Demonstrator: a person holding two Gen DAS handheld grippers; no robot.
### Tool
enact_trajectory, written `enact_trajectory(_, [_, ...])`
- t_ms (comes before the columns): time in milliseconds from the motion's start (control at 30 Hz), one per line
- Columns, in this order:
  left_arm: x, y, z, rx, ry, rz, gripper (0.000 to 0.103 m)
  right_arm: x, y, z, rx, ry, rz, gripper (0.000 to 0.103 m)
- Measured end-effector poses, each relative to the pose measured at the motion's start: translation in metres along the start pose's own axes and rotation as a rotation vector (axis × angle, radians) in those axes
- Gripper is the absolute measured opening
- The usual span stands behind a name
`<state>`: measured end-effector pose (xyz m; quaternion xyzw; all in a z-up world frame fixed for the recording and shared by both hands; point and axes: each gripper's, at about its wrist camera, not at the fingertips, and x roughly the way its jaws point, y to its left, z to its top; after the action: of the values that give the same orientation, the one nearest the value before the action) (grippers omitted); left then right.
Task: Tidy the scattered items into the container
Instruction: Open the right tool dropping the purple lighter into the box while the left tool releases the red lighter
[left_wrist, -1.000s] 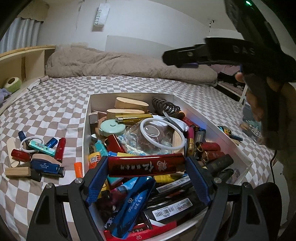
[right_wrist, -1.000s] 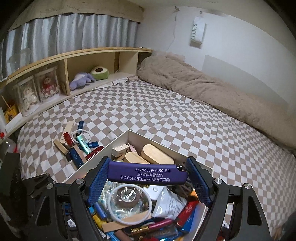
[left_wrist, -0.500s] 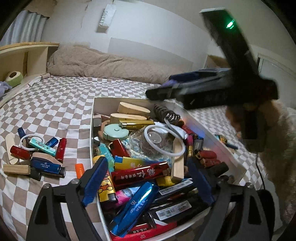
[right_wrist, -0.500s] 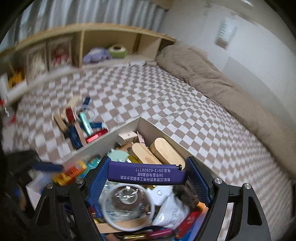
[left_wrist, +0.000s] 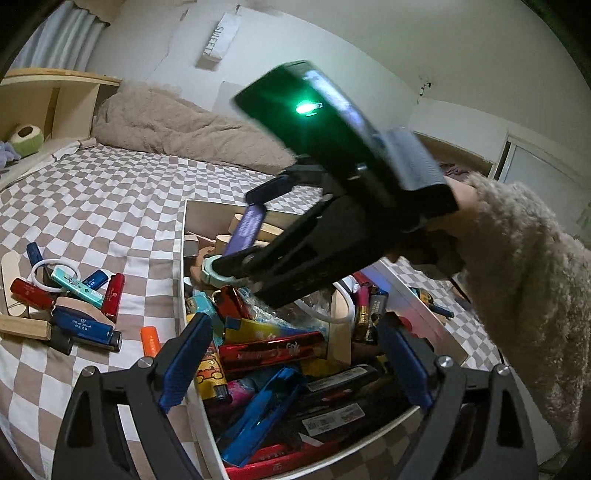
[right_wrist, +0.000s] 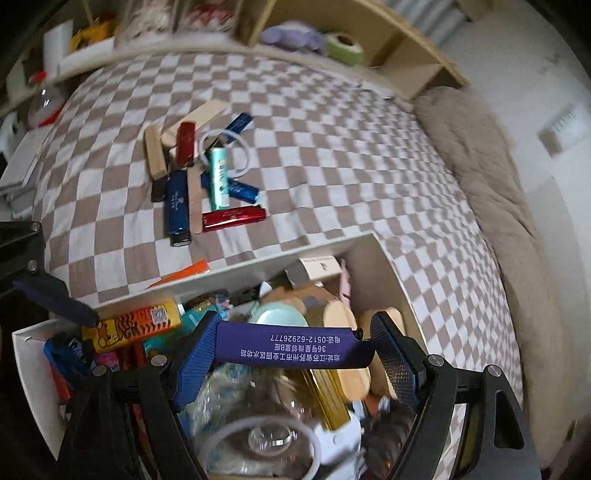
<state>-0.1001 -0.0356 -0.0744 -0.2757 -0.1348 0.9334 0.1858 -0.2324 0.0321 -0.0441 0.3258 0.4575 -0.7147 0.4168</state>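
The white box (left_wrist: 183, 236) on the checked bed is crammed with lighters, wooden blocks and a white ring. My left gripper (left_wrist: 295, 362) hangs open over its near end, and the red lighter (left_wrist: 273, 350) lies loose in the box below the fingers. My right gripper (right_wrist: 291, 350) is shut on a purple lighter (right_wrist: 291, 349) with white print, tilted down over the box (right_wrist: 229, 266). In the left wrist view that gripper (left_wrist: 242, 229) holds the purple lighter (left_wrist: 247, 227) above the box's far end. Several scattered lighters and blocks (left_wrist: 74, 295) lie left of the box, also seen as a pile (right_wrist: 207, 177).
An orange lighter (left_wrist: 149, 339) lies right beside the box's left wall. A few small items (left_wrist: 432, 299) lie on the bed right of the box. A beige blanket (left_wrist: 177, 133) is bunched at the head of the bed. A wooden shelf (right_wrist: 388, 48) with plush toys runs along the far side.
My left gripper opened and the red lighter dropped into the box. The right gripper rolled and came down over the box's far end, the purple lighter still in it.
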Motion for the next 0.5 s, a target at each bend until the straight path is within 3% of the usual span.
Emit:
enact_trajectory(167, [-0.003, 0.006, 0.001, -0.028, -0.009, -0.014, 0.092, 0.006, 0.011, 0.012, -0.098, -0.018, 0.015, 0.082])
enact_trajectory(233, [-0.005, 0.008, 0.001, -0.037, -0.015, -0.019, 0.092, 0.010, 0.013, 0.015, -0.130, -0.015, -0.024, 0.092])
enact_trajectory(500, [-0.007, 0.009, 0.002, -0.039, -0.019, -0.028, 0.092, 0.007, 0.002, 0.007, -0.089, -0.009, -0.051, 0.093])
